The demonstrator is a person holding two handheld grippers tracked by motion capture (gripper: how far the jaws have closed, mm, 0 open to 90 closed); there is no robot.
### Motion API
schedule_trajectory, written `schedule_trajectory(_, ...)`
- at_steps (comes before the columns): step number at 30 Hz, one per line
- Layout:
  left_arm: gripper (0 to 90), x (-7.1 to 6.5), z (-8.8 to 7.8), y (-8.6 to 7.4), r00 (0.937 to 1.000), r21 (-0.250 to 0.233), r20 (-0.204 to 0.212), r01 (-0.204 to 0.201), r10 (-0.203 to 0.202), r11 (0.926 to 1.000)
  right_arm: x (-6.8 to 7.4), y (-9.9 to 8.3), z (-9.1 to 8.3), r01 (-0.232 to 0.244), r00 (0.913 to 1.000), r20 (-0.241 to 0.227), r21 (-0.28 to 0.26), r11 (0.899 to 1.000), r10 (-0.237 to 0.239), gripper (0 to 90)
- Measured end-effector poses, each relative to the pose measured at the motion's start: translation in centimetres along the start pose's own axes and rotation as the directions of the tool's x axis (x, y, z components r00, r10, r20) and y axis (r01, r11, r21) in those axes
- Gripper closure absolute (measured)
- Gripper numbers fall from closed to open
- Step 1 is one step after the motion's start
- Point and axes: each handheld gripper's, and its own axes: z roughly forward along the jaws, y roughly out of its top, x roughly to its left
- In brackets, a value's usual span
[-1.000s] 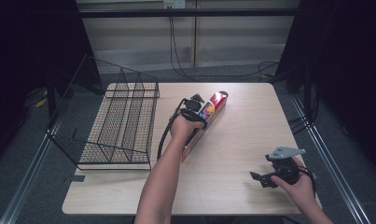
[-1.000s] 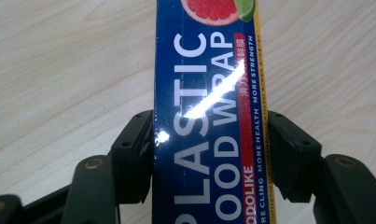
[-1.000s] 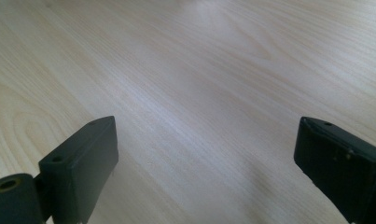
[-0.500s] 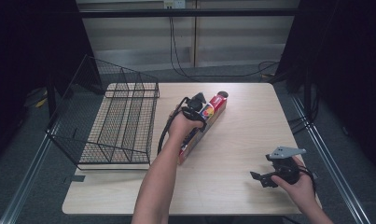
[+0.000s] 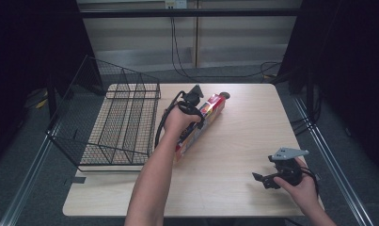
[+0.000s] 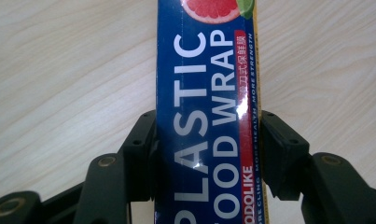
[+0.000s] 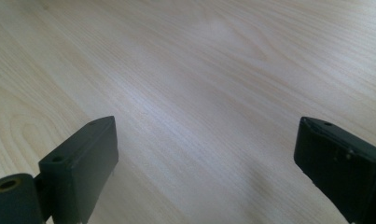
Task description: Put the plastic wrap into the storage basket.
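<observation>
pale wood worktop (image 5: pixel 243 141) against a dim backdrop, cables trailing along the floor behind. wire rack (image 5: pixel 121 122) sits along the left edge. box of plastic food wrap (image 5: pixel 201 123) lies diagonally just right of the rack, one end toward the far edge, the other toward mid-worktop. a small dark round thing sits at its far end; cannot tell what.

left hand-held gripper (image 5: pixel 193 104): jaws have just been closing and now press both long sides of the box (image 6: pixel 205 126), across its width, away from the ends. right hand-held gripper (image 5: pixel 268 180): jaws spread wide, nothing between them, near the front right corner, above bare wood.

judgement: step is lifting the box, probably toward the rack. keep it level; a long box may swing or droop. raise straight, clear the rack's rim before moving across. maintain squeeze; the glossy card could slip.
</observation>
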Motion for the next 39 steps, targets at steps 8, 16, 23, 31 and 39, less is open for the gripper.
schedule_trajectory(8,45.7,0.5,-2.6,0.1,0.9989,-0.001,0.001,0.046,-0.046,0.9989,0.0,0.1,0.0,-0.006,1.0,0.0,0.0,1.0,0.006,6.3)
schedule_trajectory(16,45.6,1.0,-4.7,0.0,0.9986,-0.019,-0.009,0.051,-0.052,0.9985,0.0,0.1,0.0,0.006,1.0,0.005,-0.005,1.0,-0.006,6.3)
schedule_trajectory(23,45.5,1.3,-6.3,-0.3,0.996,-0.02,-0.02,0.087,-0.087,0.996,0.0,0.1,0.0,0.008,0.9999,0.01,-0.005,1.0,-0.008,6.2)
schedule_trajectory(31,45.5,1.6,-7.6,-0.5,0.9942,-0.018,-0.034,0.101,-0.102,0.9947,0.1,0.2,-0.1,0.004,1.0,0.004,-0.014,1.0,-0.004,4.8)
schedule_trajectory(39,45.6,2.1,-9.2,-0.8,0.9926,-0.009,-0.039,0.114,-0.115,0.9934,0.1,0.2,-0.1,0.006,0.9999,-0.012,-0.027,1.0,-0.006,2.1)
